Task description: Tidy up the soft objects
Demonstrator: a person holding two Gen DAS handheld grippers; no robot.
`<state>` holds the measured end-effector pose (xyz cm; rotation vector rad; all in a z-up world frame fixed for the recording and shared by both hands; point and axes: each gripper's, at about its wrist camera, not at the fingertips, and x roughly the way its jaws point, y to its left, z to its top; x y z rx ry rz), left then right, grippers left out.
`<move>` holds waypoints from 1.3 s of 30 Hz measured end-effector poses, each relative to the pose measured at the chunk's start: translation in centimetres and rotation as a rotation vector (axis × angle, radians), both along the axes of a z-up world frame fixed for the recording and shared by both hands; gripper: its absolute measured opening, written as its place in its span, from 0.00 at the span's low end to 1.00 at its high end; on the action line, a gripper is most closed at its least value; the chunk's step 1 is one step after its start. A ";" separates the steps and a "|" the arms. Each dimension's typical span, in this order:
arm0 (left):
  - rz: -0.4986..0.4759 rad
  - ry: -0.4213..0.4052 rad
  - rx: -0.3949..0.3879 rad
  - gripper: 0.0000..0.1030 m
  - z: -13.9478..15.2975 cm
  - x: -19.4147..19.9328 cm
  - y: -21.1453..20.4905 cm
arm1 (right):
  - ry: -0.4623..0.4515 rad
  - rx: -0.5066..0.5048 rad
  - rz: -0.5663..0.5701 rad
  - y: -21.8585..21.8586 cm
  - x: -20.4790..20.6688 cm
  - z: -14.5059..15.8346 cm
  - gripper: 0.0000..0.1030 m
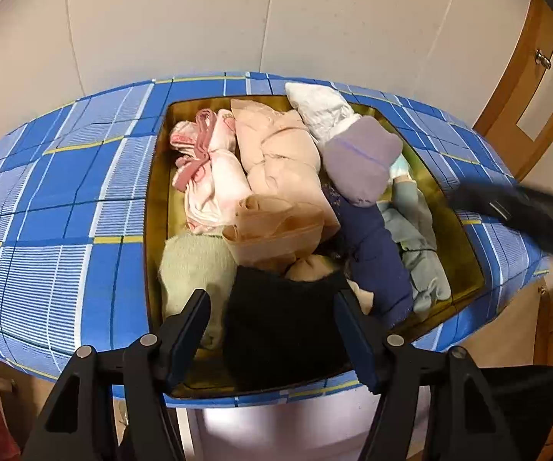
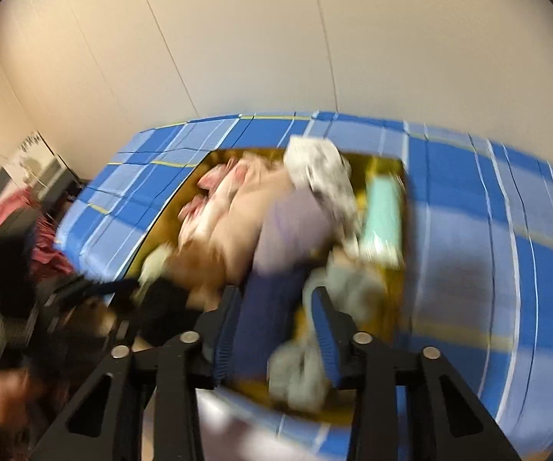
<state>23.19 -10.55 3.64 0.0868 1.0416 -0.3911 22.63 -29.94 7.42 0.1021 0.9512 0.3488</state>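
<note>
Black knit bundle (image 1: 280, 315) at near end of the gold tray (image 1: 157, 207) on the plaid tabletop (image 1: 45, 211), between spread, empty left gripper (image 1: 272, 330) fingers: light, squashy, pinch mid-bulk (right gripper (image 2: 276, 330) blurred, fingers apart, apparently empty).
</note>
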 end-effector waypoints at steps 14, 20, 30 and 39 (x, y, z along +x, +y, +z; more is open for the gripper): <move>-0.016 -0.035 0.017 0.66 0.2 1.0 -0.6 | 0.186 -0.047 0.029 -1.8 6.6 -4.7 0.34; 0.069 -0.110 -0.035 0.66 1.6 1.1 1.3 | 0.057 0.062 -0.076 -3.2 10.8 -0.7 0.43; 0.114 -0.032 -0.060 0.66 0.1 3.2 2.1 | 0.138 -0.073 0.094 2.2 16.7 -4.6 0.45; 0.111 -0.026 -0.025 0.66 -0.1 3.4 0.7 | 0.139 -0.042 0.098 0.8 14.6 -4.1 0.48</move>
